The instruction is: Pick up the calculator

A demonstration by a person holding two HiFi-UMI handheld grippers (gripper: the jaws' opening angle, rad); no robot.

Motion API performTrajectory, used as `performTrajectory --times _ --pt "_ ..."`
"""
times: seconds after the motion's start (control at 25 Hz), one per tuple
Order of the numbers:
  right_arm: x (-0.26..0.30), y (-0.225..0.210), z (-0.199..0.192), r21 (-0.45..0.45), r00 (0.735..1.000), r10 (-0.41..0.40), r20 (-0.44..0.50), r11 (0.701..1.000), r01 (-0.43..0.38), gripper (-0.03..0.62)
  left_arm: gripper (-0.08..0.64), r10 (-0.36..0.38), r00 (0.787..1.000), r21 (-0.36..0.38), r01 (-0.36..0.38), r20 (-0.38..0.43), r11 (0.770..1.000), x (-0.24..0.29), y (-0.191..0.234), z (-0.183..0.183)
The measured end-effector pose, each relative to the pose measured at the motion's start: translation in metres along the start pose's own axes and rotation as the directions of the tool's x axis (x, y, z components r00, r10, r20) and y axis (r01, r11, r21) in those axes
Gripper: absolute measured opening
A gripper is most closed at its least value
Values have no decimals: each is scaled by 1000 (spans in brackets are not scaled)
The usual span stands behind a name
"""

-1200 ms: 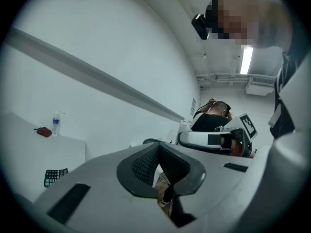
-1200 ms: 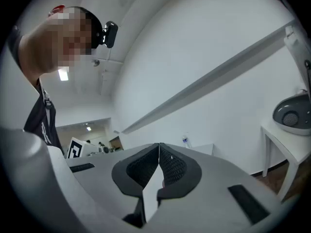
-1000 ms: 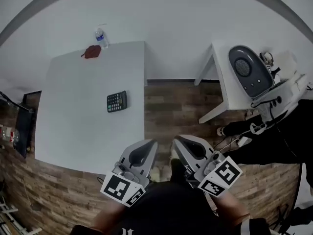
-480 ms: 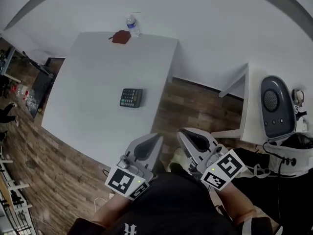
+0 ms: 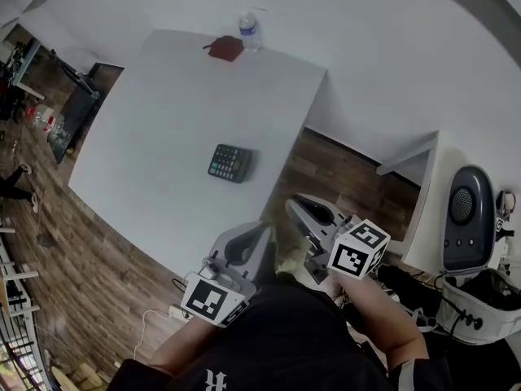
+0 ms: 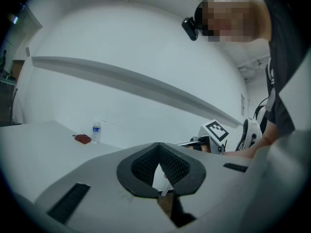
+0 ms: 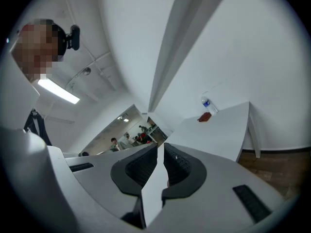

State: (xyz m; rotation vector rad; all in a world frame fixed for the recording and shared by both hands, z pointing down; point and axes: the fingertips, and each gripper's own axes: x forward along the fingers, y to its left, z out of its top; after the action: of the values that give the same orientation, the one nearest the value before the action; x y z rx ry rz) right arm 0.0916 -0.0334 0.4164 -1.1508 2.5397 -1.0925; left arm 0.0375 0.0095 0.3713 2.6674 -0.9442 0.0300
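1. One calculator (image 5: 230, 163), dark with rows of small keys, lies flat and slightly askew on the white table (image 5: 146, 120). It sits toward the table's right side, closer to my edge than to the far one. A red object (image 5: 225, 49) and a water bottle (image 5: 249, 29) sit at the far edge, well apart from it.
2. I judge the calculator to be light and stiff, a thin plastic slab with a smooth case. It could skate on the smooth tabletop if nudged. I would take it across its two long sides, near the middle. That keeps the jaws off the display end, which I take to be the fragile part. Because it lies so low, the jaw tips would have to come right down to the table surface.
3. My left gripper (image 5: 262, 230) is just right of the calculator in the head view and lower in the frame, by the table's nearest corner. Its own view shows the jaws closed tip to tip with nothing held. That view shows only the bottle and red object on the table, not the calculator.
4. My right gripper (image 5: 297, 204) is further right, over the wooden floor (image 5: 342, 169) beside the table. Its jaws are also closed, with only a thin sliver of light between them, and hold nothing.
5. Both grippers are well apart from the calculator, which lies ahead of them and to their left. Either one would need to open its jaws before it could grasp the calculator.
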Motion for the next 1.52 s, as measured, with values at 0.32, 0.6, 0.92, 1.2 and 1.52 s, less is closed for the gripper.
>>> performTrajectory --times 0.32,0.6,0.92,1.2,1.52 --pt "100 -106 -72 297 975 -27 -221 950 93 87 5 71 997 -50 -71 -2 996 24 64 -10" --pt "164 -185 -139 457 919 -91 -383 846 274 116 5 174 984 -123 -176 -27 977 21 111 -29" --pt "208 -216 -166 530 881 -55 -470 781 331 138 5 248 967 -178 -256 -64 950 9 138 -47" --pt "223 -223 -190 523 850 -43 -525 772 362 136 5 264 963 -185 -268 -49 945 7 148 -42" --pt "227 -222 -193 545 860 -9 -510 771 330 66 5 281 958 -205 -285 -47 936 3 152 -43"
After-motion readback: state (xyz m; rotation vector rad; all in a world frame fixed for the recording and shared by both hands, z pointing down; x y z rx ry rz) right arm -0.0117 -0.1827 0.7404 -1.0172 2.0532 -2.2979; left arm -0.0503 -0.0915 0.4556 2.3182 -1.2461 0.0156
